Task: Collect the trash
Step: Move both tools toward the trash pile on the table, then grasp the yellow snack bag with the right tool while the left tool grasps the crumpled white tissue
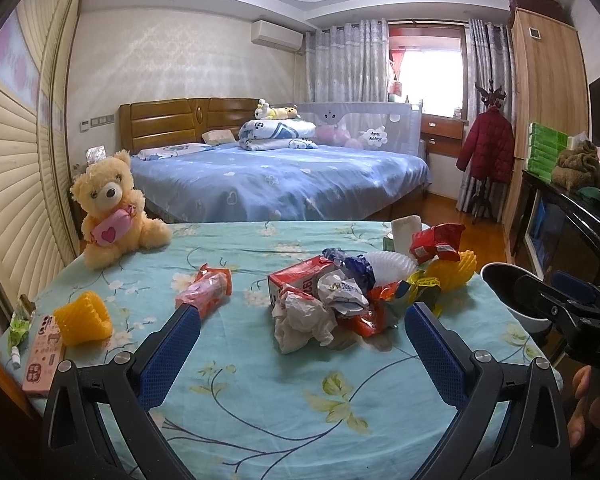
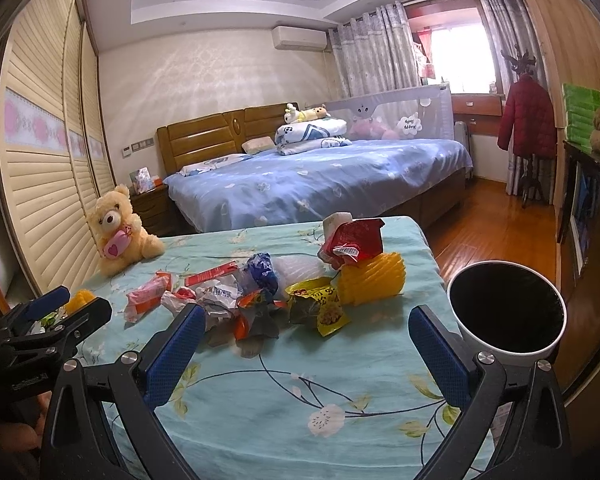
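Trash (image 1: 340, 296) lies in a messy pile in the middle of the tabletop (image 1: 260, 392), which has a blue flower cloth on it. In the pile I see a crumpled white paper (image 1: 302, 320), a red and white carton (image 1: 296, 278), a blue wrapper (image 2: 263, 270), a yellow snack bag (image 2: 326, 306) and a red packet (image 2: 354, 240) sitting up high at the back. A yellow foam net (image 2: 370, 282) rests just beside the pile. More bits lie apart from it: a pink and orange wrapper (image 1: 206, 292) to the left, and another yellow foam net (image 1: 85, 318) near the left edge.

The left gripper (image 1: 302, 344) hangs in front of the pile. Its fingers (image 1: 172, 356) are spread wide and hold nothing. The right gripper (image 2: 304, 344) is the same, with its fingers (image 2: 174, 354) far apart and nothing between them.

A white bin (image 2: 508, 312) with a dark inside stands just off the right side of the tabletop. I cannot tell if anything is in it, because it is too dark.

I think the job has hardly begun. No piece is picked up, and lots of trash sits on the cloth. All of it has yet to go in the bin, I guess one piece at a time.

A teddy bear (image 1: 114, 208) sits at the far left corner. It is a toy, not trash, so it should stay.
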Tool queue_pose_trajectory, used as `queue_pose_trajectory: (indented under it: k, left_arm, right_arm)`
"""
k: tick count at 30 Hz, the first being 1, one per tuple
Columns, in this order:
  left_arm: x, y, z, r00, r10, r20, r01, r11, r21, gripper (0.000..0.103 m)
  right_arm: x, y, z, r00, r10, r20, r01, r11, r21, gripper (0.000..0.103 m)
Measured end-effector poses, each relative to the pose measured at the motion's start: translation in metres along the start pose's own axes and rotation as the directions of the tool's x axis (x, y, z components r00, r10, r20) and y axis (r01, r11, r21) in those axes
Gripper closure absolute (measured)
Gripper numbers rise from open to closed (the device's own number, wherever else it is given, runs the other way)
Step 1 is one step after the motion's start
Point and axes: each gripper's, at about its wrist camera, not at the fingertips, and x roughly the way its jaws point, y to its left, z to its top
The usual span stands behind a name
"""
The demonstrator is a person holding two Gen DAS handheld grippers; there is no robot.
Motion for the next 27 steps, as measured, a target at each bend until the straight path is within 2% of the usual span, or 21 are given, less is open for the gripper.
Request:
queue_pose_trajectory:
  k: [7, 15, 18, 19, 21, 23, 27]
  left_arm:
    - [0.015, 0.008, -0.004, 0.999, 0.005, -0.05, -0.006, 1.0, -0.016, 0.001]
    - [0.046, 0.021, -0.003, 0.991, 0.022, -0.128, -0.028, 0.999, -0.041, 0.001]
    - [0.062, 0.026, -0.002, 0.987, 0.018, -0.16, -0.027, 0.998, -0.056, 0.002]
    - [0.066, 0.027, -0.002, 0.986, 0.016, -0.169, -0.026, 0.998, -0.058, 0.003]
    - [0.078, 0.026, -0.001, 0.981, 0.008, -0.194, -0.02, 0.998, -0.06, 0.008]
    - [0.089, 0.025, 0.0, 0.977, 0.0, -0.212, -0.013, 0.998, -0.056, 0.012]
    - [0.112, 0.026, 0.004, 0.971, -0.008, -0.237, -0.003, 0.999, -0.046, 0.021]
  right_arm:
    - [0.013, -0.004, -0.006, 0.999, 0.005, -0.041, -0.004, 1.0, 0.023, 0.001]
    - [0.047, -0.006, -0.014, 0.989, 0.034, -0.141, -0.027, 0.998, 0.053, 0.002]
    - [0.061, -0.011, -0.016, 0.984, 0.017, -0.177, -0.006, 0.998, 0.062, 0.003]
    - [0.065, -0.012, -0.017, 0.982, 0.014, -0.188, -0.001, 0.998, 0.07, 0.006]
    - [0.077, -0.017, -0.018, 0.975, 0.023, -0.223, -0.002, 0.996, 0.095, 0.019]
    - [0.086, -0.018, -0.019, 0.967, 0.044, -0.251, -0.015, 0.993, 0.114, 0.027]
    - [0.102, -0.018, -0.019, 0.959, 0.025, -0.281, 0.004, 0.995, 0.103, 0.034]
